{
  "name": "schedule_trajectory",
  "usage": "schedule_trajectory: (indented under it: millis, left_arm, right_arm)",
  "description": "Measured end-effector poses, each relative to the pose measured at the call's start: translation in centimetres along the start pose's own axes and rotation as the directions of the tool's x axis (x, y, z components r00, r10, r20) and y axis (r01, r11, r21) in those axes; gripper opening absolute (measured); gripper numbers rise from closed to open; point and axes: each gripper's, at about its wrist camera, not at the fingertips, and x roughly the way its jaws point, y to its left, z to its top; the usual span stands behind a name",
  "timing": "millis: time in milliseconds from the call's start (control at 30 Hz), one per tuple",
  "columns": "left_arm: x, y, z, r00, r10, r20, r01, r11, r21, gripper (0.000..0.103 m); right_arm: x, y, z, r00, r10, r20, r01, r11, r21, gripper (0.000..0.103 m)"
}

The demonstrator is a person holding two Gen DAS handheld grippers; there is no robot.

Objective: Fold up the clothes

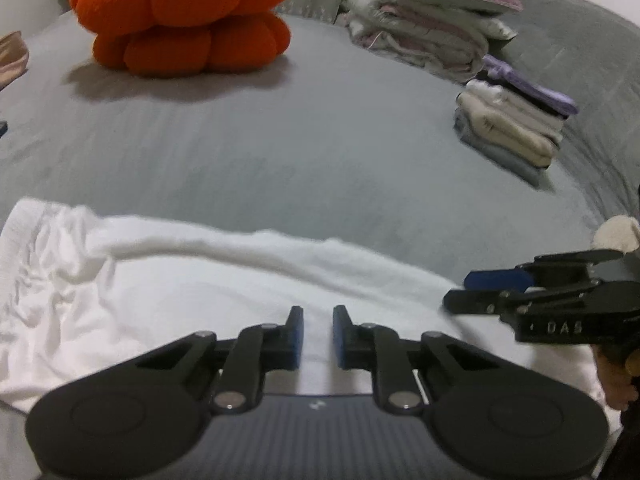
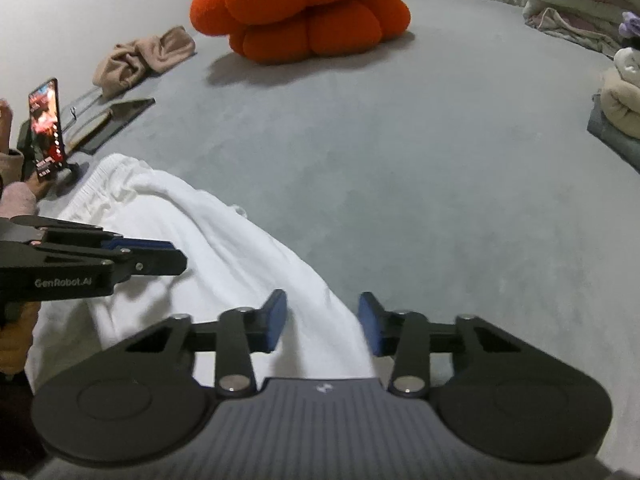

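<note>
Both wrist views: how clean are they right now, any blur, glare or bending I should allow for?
Left wrist view: fisheye bows the bed; folded stack and white garment smeared, no glare. Right wrist view: same curving, orange cushion throws a soft shadow, garment edge by the right tool blurred.

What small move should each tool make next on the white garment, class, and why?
Probably close both tools fully on the cloth. The left tool and right tool each straddle the near part of the white garment, which lies spread flat on the grey bed; gaps still show beside the pads, so neither seems to grip yet. A firm pinch must precede any fold.
</note>
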Motion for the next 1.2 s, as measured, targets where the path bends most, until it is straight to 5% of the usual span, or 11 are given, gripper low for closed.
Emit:
schedule_trajectory:
  millis: [67, 133, 267, 433, 733, 1000, 1200]
  left_arm:
    - [0.1, 0.1, -0.1, 1.0, 0.008, -0.007, -0.008, 1.0, -0.003, 0.015]
    - [0.0, 0.1, -0.1, 1.0, 0.011, -0.007, -0.011, 1.0, -0.006, 0.015]
    - [-0.1, 0.2, 0.1, 1.0, 0.01, -0.007, -0.01, 1.0, -0.021, 0.017]
    - [-0.7, 0.4, 0.6, 0.999, -0.034, 0.016, 0.035, 0.997, -0.075, 0.031]
    - [-1.2, 1.5, 0.8, 0.993, -0.112, 0.045, 0.117, 0.979, -0.165, 0.031]
    - [-1.5, 2.5, 1.0, 0.975, -0.211, 0.069, 0.221, 0.942, -0.251, 0.032]
    - [-0.8, 2.1, 0.8, 0.974, -0.219, 0.05, 0.224, 0.936, -0.27, 0.032]
  right_arm:
    - [0.1, 0.1, -0.1, 1.0, -0.01, -0.007, 0.01, 1.0, -0.011, 0.014]
    - [-0.4, 0.3, -0.2, 1.0, 0.007, 0.0, -0.007, 1.0, -0.016, 0.006]
    - [-1.5, 1.2, -0.4, 1.0, 0.019, 0.022, -0.018, 0.998, -0.058, 0.006]
    - [-2.6, 2.3, -0.9, 0.999, 0.033, 0.043, -0.028, 0.994, -0.108, 0.005]
    - [-2.3, 4.4, -1.9, 0.997, 0.073, 0.001, -0.072, 0.978, -0.197, 0.006]
    - [-2.2, 6.1, -2.4, 0.999, 0.031, 0.015, -0.026, 0.964, -0.265, 0.006]
    - [-2.5, 7.3, -2.7, 0.998, 0.04, 0.044, -0.024, 0.949, -0.315, 0.005]
